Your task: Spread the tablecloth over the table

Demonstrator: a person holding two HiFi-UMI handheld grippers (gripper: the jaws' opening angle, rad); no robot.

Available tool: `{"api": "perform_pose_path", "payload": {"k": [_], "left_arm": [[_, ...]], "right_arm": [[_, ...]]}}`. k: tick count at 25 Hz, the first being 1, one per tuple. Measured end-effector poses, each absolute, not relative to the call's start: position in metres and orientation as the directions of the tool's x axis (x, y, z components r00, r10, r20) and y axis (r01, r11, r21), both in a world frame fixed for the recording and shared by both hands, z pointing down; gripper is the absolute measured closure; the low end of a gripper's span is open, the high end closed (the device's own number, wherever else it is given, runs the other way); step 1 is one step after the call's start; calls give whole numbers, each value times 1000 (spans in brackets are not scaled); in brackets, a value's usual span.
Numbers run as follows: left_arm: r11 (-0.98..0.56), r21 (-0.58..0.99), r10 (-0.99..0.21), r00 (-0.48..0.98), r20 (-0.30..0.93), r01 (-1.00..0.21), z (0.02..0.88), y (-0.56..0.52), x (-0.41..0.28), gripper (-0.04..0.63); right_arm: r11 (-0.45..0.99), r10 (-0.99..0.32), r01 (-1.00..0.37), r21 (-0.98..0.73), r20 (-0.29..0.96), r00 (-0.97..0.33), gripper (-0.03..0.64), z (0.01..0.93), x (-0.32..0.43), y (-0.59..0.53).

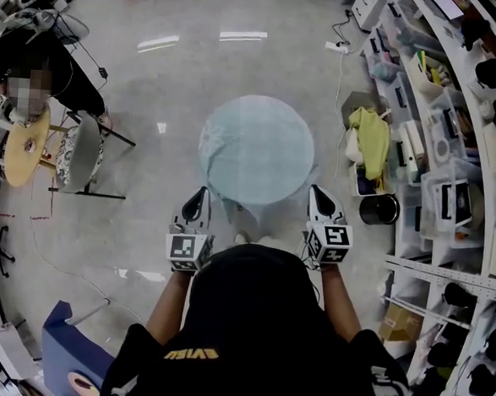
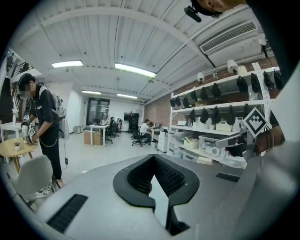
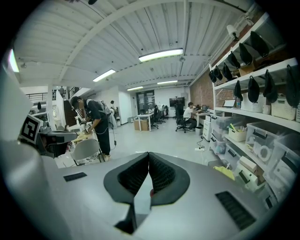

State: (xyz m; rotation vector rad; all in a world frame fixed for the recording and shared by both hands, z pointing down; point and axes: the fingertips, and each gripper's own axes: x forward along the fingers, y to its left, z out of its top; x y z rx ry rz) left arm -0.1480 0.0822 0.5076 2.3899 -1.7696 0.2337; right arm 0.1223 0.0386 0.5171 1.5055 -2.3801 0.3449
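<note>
The pale blue tablecloth (image 1: 256, 147) lies over the round desk and hides its top, with one fold hanging off the near edge. The left gripper (image 1: 200, 192) and right gripper (image 1: 314, 191) are held just beside that near edge, one on each side. Both pairs of fingers (image 2: 140, 176) (image 3: 161, 176) are pressed fully together, with no cloth visible between them.

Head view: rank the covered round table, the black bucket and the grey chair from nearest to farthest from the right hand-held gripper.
1. The covered round table, just ahead and left of the right hand-held gripper.
2. The black bucket, on the floor to its right, by the shelves.
3. The grey chair, far across on the left side.
</note>
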Motion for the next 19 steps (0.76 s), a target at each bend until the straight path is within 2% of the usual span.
{"api": "perform_pose_path", "payload": {"k": [7,11,15,19], "left_arm": [[-278,65,-931,286,226,-958,514,82,-159,577],[-272,54,-938,278,206,-961,502,75,-167,577],[-290,44,-934,292,205,-956,509,72,-153,577],[-279,-6,-942,272,197,-960,517,51,-188,577]], "right_arm": [[407,-832,-913,-17,407,-378,612,523,120,43],[418,-843,-908,-1,372,-389,612,513,109,33],[430,-844,-901,63,382,-376,612,507,126,36],[423,-875,-892,158,326,-357,612,489,127,15]]}}
